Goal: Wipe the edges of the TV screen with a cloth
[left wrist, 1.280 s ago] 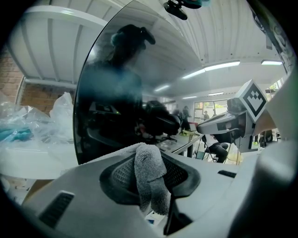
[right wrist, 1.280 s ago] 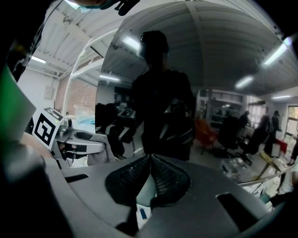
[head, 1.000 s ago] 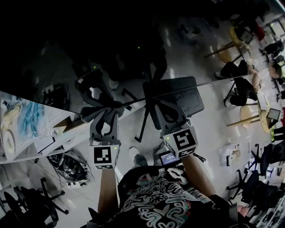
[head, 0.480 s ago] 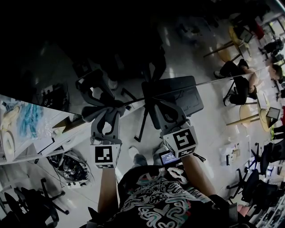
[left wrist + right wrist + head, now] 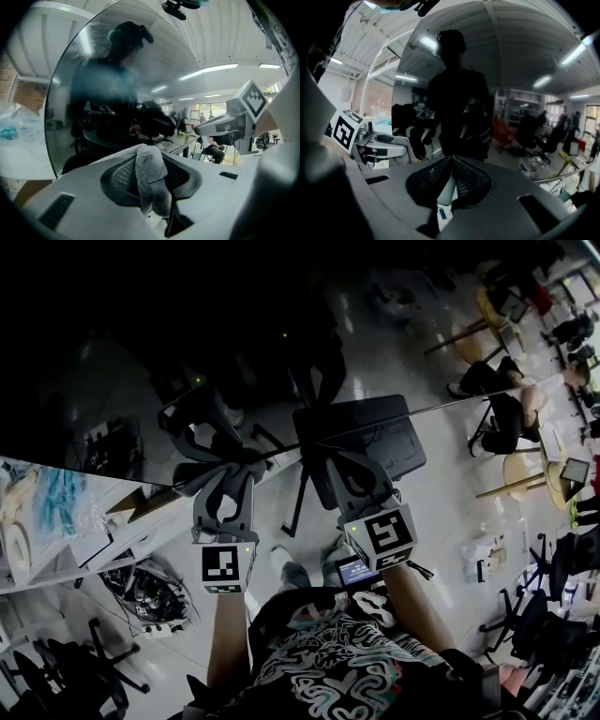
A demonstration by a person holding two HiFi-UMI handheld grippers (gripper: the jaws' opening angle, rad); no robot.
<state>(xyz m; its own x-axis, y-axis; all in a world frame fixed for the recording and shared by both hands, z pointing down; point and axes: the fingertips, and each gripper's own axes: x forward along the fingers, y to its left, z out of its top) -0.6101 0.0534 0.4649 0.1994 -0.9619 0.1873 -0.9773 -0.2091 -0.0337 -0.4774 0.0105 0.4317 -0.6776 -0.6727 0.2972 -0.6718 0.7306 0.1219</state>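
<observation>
**A:** Standing right next to them. The left gripper (image 5: 231, 474) is clamped on the grey cloth (image 5: 151, 174), which is pushed up against the edge of the TV screen (image 5: 131, 324). What goes wrong from here?

**B:** My guess is the cloth slips out (only a fold looks pinched), and then bare plastic scrapes the glass. The right gripper (image 5: 451, 163) has its jaws pressed together on nothing, with the tips near that same edge, so it could smudge too.

**A:** Count?

**B:** 2 grippers, 1 cloth, 1 screen.
</observation>
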